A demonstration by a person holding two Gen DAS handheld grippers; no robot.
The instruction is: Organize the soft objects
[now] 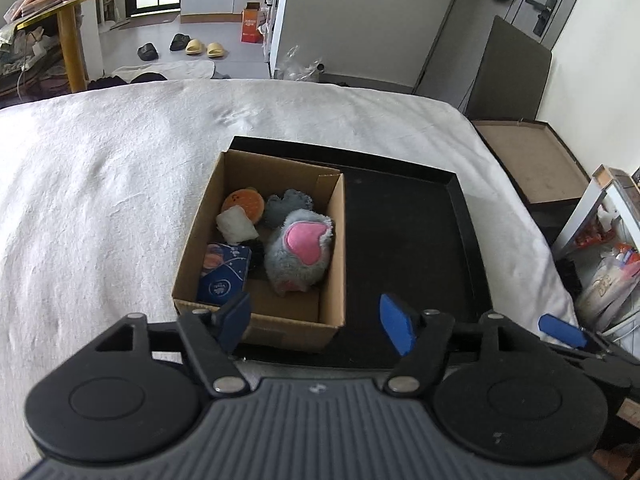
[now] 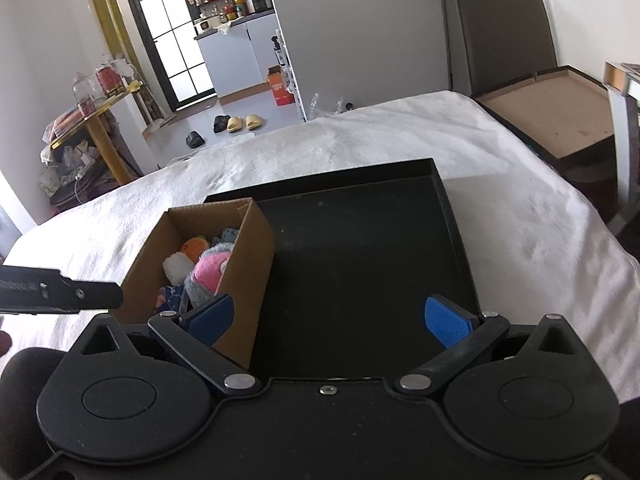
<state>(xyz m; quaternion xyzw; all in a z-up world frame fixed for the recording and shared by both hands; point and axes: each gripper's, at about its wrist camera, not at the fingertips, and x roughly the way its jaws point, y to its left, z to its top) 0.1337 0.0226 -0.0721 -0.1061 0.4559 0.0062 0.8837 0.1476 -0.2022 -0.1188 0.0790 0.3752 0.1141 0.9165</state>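
A cardboard box [image 1: 334, 264] stands in the left part of a black tray [image 1: 404, 240] on the white bed. In it lie a grey plush with a pink heart [image 1: 300, 254], a small grey plush [image 1: 288, 204], an orange round toy [image 1: 244, 202], a white soft piece [image 1: 236, 224] and a blue tissue pack [image 1: 224, 276]. My left gripper [image 1: 316, 322] is open and empty, just above the box's near wall. My right gripper [image 2: 330, 318] is open and empty over the tray [image 2: 360, 264], beside the box [image 2: 248, 280]. The pink plush [image 2: 210, 274] shows inside.
The white bed cover [image 1: 100, 184] spreads left and behind the tray. A brown flat carton [image 1: 532, 160] lies off the bed's right edge, with cluttered bags [image 1: 608, 272] near it. A yellow table [image 1: 68, 12] and slippers [image 1: 200, 46] are on the floor beyond.
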